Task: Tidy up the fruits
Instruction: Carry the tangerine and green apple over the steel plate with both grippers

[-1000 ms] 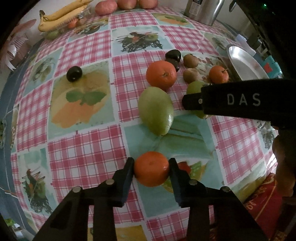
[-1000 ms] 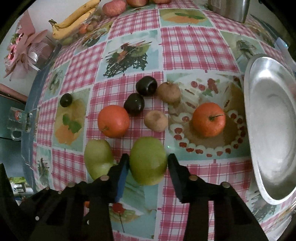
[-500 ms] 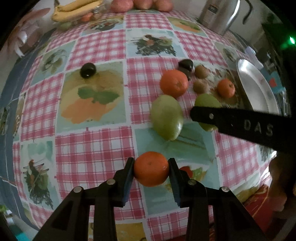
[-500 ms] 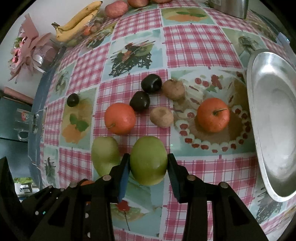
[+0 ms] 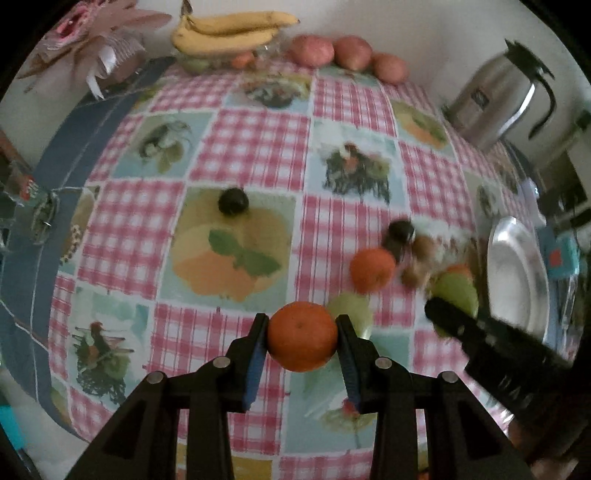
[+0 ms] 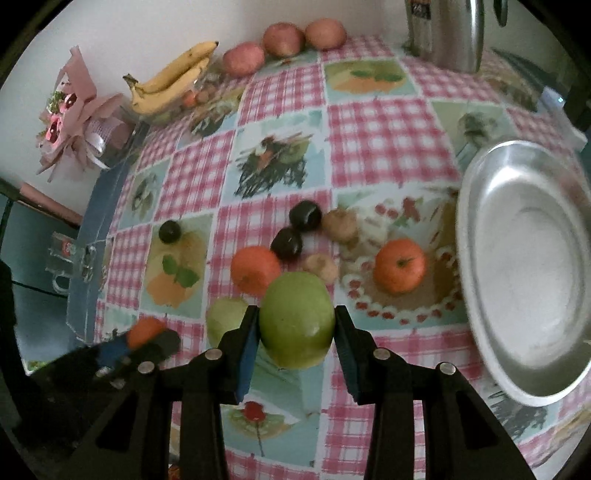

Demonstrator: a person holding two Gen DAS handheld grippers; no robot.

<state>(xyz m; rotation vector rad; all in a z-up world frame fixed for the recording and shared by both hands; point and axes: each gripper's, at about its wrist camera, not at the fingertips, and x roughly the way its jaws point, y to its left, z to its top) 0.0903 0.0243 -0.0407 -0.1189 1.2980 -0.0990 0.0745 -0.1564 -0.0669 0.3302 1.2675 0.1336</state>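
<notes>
My left gripper (image 5: 301, 334) is shut on an orange (image 5: 301, 335) and holds it above the checked tablecloth. My right gripper (image 6: 295, 321) is shut on a green apple (image 6: 297, 319) and holds it off the cloth; it also shows in the left wrist view (image 5: 456, 291). On the cloth lie a second green fruit (image 6: 223, 319), two more oranges (image 6: 255, 271) (image 6: 399, 264), two dark plums (image 6: 304, 216) (image 6: 286, 242), two brown kiwis (image 6: 340, 223) (image 6: 321, 266) and a lone dark plum (image 6: 170, 231). A silver plate (image 6: 524, 266) lies at the right.
Bananas (image 6: 170, 79) and three red apples (image 6: 282, 37) sit along the far wall. A steel kettle (image 6: 447, 33) stands at the back right. A pink flower bouquet (image 6: 77, 122) and a glass mug (image 6: 68, 258) are at the left edge.
Both grippers have lifted their fruit off the cloth and tilted up, so the far wall now shows. The held orange and green apple stay gripped.
</notes>
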